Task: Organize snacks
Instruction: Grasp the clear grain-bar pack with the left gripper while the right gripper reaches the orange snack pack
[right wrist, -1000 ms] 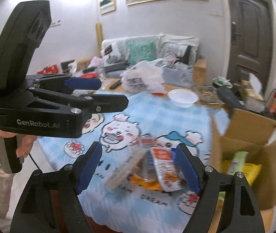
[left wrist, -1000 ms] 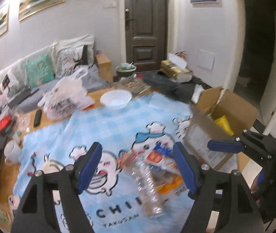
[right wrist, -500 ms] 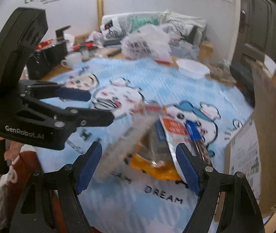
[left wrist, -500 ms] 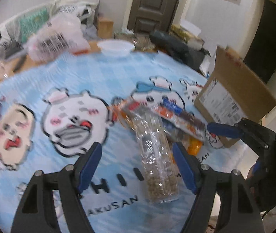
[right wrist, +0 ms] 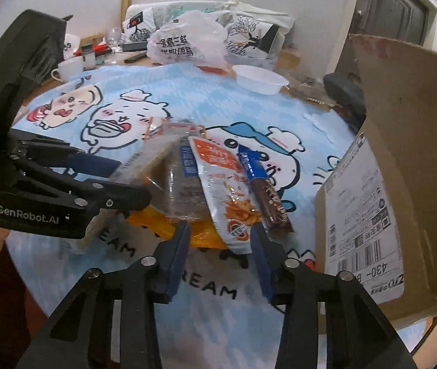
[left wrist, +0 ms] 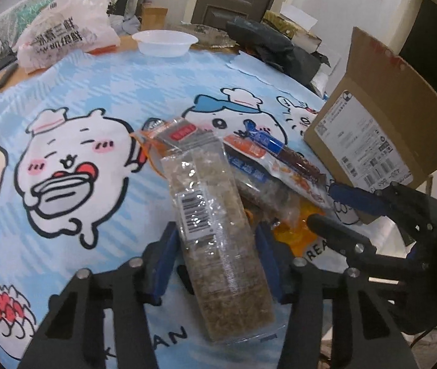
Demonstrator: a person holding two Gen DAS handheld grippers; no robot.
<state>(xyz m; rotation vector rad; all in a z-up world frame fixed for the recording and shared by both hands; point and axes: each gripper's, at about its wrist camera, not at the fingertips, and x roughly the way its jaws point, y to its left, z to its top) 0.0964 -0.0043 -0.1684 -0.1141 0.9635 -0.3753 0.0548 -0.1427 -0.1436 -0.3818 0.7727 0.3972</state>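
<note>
A pile of snack packs lies on the blue cartoon tablecloth (left wrist: 101,92). A long clear pack of brown crisps (left wrist: 215,230) lies between the fingers of my left gripper (left wrist: 215,261), whose jaws have closed against its sides. A white and orange pouch (right wrist: 224,184) lies with its lower end between the fingers of my right gripper (right wrist: 221,246), whose jaws are close to it; contact is unclear. A blue and brown stick pack (right wrist: 264,190) lies beside it. A yellow pack (right wrist: 157,221) lies under the pile.
An open cardboard box (left wrist: 381,123) stands right of the pile, also in the right wrist view (right wrist: 403,160). A white bowl (left wrist: 164,41), a plastic bag (left wrist: 64,37) and a mug (right wrist: 69,69) stand farther back. The table's front edge is near.
Both grippers dropped down and forward onto the snack pile. The left jaws narrowed around the clear crisp pack; the right jaws narrowed around the end of the white and orange pouch.
</note>
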